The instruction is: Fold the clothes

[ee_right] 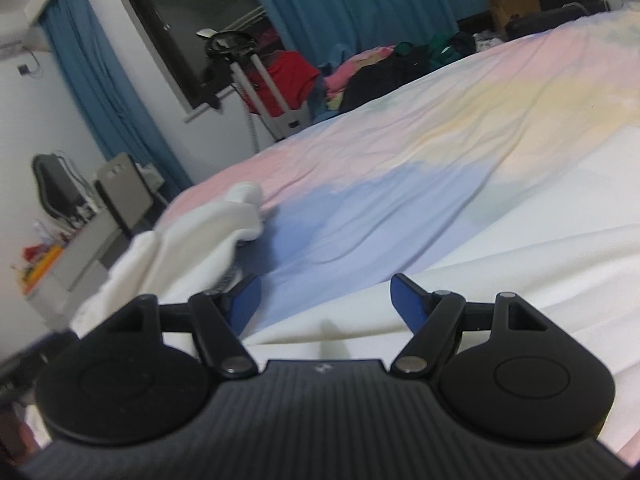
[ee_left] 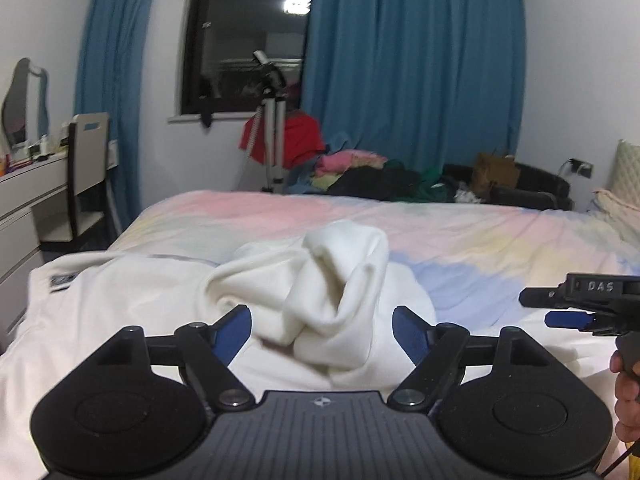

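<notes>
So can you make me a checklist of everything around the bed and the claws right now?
Surface: bed with a pastel pink, yellow and blue sheet, wrinkled.
Job's things: white garment bunched in a heap on the near side, not folded flat.
Clutter: pile of coloured clothes beyond the far edge; brown paper bag.
Grippers: left claw open, the heap between its fingers but no pad pressing it; right claw open over the sheet, holding nothing.
Cables: a plug and cord at the wall socket.
Surroundings: blue curtains, dark window, tripod, chair at a desk.
</notes>
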Action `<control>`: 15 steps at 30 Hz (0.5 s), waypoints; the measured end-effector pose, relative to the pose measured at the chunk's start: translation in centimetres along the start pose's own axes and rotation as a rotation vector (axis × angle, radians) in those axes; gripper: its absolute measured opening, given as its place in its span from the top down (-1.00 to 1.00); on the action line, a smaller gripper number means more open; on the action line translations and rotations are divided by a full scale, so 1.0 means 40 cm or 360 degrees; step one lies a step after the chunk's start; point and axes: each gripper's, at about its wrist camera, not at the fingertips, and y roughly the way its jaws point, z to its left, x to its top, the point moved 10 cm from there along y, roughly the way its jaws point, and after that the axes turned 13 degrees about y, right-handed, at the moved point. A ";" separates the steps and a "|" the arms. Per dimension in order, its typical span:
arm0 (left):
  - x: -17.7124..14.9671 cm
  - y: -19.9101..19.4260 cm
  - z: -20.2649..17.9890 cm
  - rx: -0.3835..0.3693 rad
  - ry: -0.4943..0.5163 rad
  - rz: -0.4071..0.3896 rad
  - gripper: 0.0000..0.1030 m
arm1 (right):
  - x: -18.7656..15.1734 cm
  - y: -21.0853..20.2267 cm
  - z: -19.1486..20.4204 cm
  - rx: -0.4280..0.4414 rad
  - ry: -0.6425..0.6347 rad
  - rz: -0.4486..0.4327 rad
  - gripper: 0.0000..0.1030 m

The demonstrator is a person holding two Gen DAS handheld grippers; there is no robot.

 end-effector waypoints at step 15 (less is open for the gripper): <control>-0.043 0.051 0.134 0.0095 -0.0224 -0.0016 -0.67 | 0.077 0.403 0.317 0.0044 0.0027 0.0388 -0.37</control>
